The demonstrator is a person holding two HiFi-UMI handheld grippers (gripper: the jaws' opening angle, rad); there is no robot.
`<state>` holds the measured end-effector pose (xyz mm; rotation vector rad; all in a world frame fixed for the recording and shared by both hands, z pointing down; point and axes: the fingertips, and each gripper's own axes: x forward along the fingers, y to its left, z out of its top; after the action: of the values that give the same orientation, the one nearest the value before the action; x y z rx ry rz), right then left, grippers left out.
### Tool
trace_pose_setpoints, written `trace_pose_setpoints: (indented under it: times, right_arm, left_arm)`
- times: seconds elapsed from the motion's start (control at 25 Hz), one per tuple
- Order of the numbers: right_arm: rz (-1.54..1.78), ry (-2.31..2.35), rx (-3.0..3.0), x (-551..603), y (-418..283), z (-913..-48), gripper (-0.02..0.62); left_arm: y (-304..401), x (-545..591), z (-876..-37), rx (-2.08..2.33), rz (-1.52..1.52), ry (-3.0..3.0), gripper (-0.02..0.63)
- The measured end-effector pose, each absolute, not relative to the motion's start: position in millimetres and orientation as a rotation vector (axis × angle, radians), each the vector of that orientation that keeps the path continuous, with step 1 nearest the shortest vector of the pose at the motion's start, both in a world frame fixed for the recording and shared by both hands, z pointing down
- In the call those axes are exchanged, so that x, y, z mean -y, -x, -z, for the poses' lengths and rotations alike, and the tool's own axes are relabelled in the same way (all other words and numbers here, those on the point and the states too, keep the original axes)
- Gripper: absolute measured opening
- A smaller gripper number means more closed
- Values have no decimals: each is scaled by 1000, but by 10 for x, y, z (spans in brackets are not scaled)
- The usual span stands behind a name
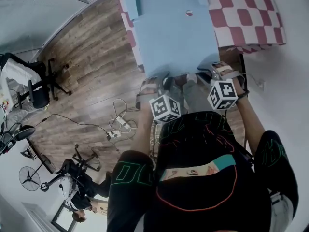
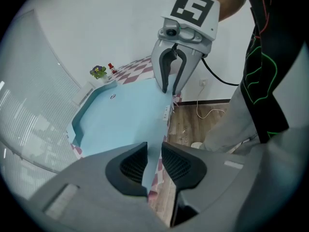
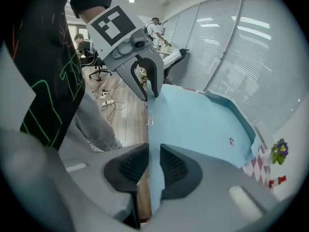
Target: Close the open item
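Observation:
A light blue flat cardboard box (image 1: 174, 37) lies open on a table with a red-and-white checked cloth (image 1: 246, 13). Its wide lid panel reaches over the table's near edge toward me. My left gripper (image 1: 160, 81) is shut on the panel's near edge at the left, and the blue sheet (image 2: 125, 120) fills the gap between its pads (image 2: 133, 166). My right gripper (image 1: 212, 72) is shut on the same edge at the right, the sheet (image 3: 193, 124) running between its pads (image 3: 175, 166). Each gripper view shows the other gripper (image 2: 171, 88) (image 3: 149, 93) astride that edge.
A small potted plant (image 2: 98, 71) and a red item stand at the table's far end. Below is a wooden floor with cables and a power strip (image 1: 116, 129). Office chairs (image 1: 38, 86) and a fan (image 1: 29, 178) stand to the left. Glass partitions (image 3: 241, 47) line the room.

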<state>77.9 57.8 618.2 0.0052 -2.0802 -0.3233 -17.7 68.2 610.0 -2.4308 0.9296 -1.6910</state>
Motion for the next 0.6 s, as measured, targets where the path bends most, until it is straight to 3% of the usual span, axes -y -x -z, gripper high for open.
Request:
trace_pose_setpoints:
  times: [0.6]
  right_arm:
    - [282,-25,2262,-435,-773,-5539,31]
  left_arm:
    - [191,-546,-5462,-995,1563,2373,44]
